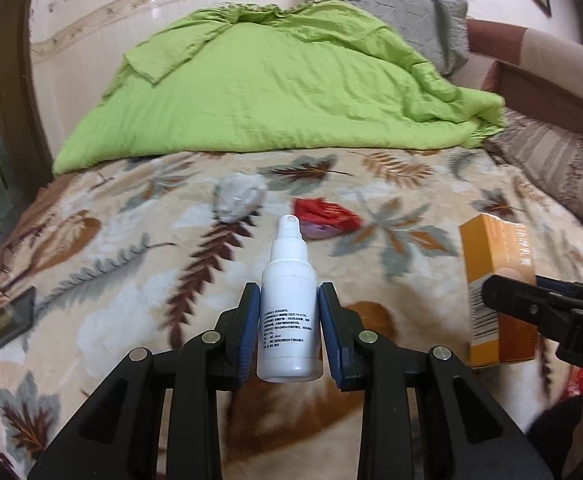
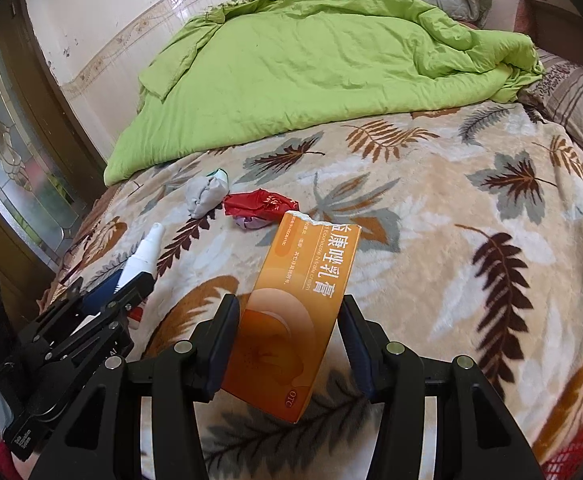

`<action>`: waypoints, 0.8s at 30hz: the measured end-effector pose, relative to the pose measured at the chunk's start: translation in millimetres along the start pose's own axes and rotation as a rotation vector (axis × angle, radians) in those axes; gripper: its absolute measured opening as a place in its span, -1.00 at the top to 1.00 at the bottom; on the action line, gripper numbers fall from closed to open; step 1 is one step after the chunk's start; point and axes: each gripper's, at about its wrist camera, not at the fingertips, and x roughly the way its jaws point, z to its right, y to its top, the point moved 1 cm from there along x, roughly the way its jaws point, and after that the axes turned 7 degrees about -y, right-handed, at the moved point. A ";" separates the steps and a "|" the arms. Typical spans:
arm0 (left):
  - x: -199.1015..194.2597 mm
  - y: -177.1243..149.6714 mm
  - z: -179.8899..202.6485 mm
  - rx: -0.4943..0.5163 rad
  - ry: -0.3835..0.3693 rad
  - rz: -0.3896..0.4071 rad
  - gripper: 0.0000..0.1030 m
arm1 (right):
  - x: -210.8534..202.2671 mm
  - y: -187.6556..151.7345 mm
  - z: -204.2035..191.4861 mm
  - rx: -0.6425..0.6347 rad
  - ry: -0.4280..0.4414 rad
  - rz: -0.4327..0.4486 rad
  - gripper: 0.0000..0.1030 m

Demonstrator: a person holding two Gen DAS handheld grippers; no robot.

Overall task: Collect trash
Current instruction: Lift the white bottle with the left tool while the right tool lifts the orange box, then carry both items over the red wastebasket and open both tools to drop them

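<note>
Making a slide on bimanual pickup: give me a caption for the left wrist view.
Left gripper clamps a white spray bottle above the leaf-print blanket; right gripper holds an orange box.

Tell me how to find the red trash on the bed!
Look at the leaf-patterned blanket, just below the green quilt. The red wrapper lies beside a crumpled grey-white wad. It is the only shiny red thing there.

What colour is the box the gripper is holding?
The box is orange with white writing, clearest in the right wrist view.

Wad left of wrapper, quilt behind, all on blanket.
</note>
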 end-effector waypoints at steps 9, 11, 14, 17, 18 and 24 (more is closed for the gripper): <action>-23.4 -9.4 44.1 0.012 -0.210 -0.022 0.44 | -50.9 -10.0 45.1 0.092 0.012 0.016 -0.06; -25.5 -9.4 60.3 0.030 -0.250 -0.034 0.44 | -67.1 -12.2 60.6 0.116 0.001 0.028 -0.06; -29.2 -6.5 91.7 0.074 -0.319 -0.044 0.44 | -93.2 -17.6 88.1 0.145 -0.035 0.050 -0.06; -34.0 -0.8 131.0 0.128 -0.399 -0.054 0.44 | -123.2 -29.5 125.7 0.191 -0.096 0.069 -0.06; -35.3 0.8 144.9 0.145 -0.428 -0.060 0.44 | -132.6 -34.5 138.2 0.208 -0.119 0.072 -0.06; -41.9 0.5 234.3 0.252 -0.614 -0.123 0.44 | -188.8 -66.1 211.3 0.322 -0.247 0.082 -0.07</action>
